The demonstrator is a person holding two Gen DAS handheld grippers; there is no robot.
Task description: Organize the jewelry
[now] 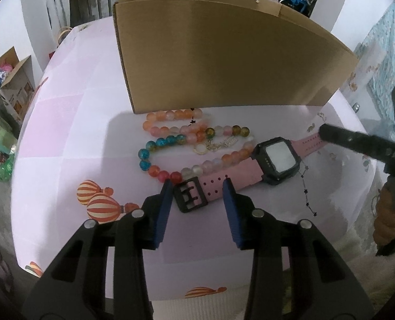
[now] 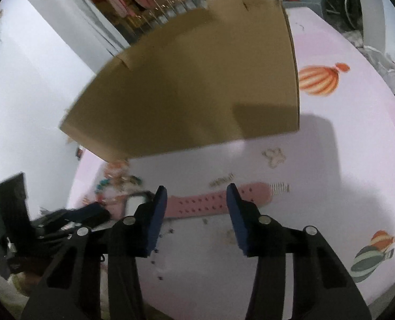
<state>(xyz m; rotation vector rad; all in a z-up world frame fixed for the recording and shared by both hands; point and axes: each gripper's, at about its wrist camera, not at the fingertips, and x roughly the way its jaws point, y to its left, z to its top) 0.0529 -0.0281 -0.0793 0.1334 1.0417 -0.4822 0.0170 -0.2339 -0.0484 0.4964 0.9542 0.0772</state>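
A pink-strapped watch with a black square case (image 1: pixel 276 160) lies on the tablecloth beside a string of multicoloured beads (image 1: pixel 170 138) and a thin chain of black stars (image 1: pixel 308 194). My left gripper (image 1: pixel 197 189) hangs open over the watch's black buckle (image 1: pixel 190 194), a blue pad on either side of it. My right gripper (image 2: pixel 196 200) is open too, its pads flanking the holed end of the pink strap (image 2: pixel 197 202). One of its fingers (image 1: pixel 330 134) shows in the left wrist view at the strap's far tip. The right wrist view is blurred.
A tall cardboard box (image 1: pixel 224 53) stands just behind the jewelry. Small gold pieces (image 2: pixel 274 157) lie to the right of the strap. The tablecloth (image 1: pixel 64 133) is pink and white with printed balloons. Clutter and boxes (image 1: pixel 8 90) sit off the table's left edge.
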